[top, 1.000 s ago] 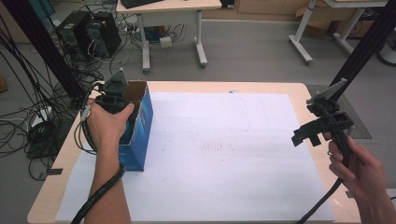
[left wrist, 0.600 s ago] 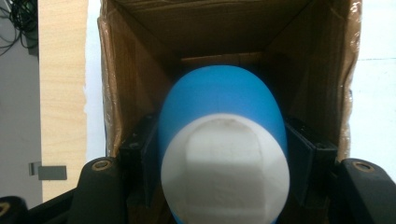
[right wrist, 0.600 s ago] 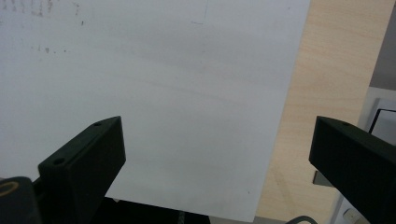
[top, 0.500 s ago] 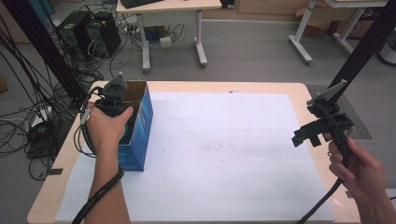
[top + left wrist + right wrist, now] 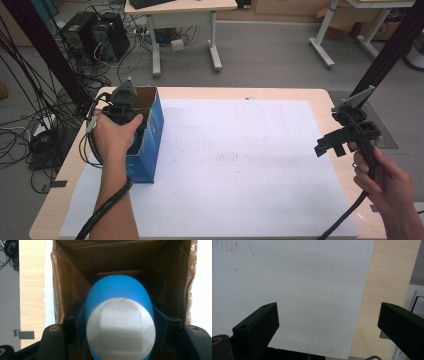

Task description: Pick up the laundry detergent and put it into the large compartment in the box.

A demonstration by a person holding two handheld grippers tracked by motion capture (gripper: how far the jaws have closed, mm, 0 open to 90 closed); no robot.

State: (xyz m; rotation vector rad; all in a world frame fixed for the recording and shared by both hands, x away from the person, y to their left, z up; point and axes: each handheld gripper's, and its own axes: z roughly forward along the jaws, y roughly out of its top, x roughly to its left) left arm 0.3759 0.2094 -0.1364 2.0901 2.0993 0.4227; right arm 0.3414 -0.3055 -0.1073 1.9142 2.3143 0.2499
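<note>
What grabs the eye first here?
The blue-and-white rounded object clamped in the left gripper, held inside the open cardboard box at the table's left edge. Across the white sheet, the right gripper hangs over the right edge, jaws wide open, holding nothing.

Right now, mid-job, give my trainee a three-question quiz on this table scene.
1. True or false: the left hand-held gripper is clamped on a blue egg-shaped object with a white flat end.
2. Where is that object? A) inside the open blue-sided cardboard box B) on the white paper sheet C) on the floor
3. Fill in: the right hand-held gripper holds ____, its jaws spread above the paper's edge.

Key: 1 true; 2 A; 3 nothing.
</note>
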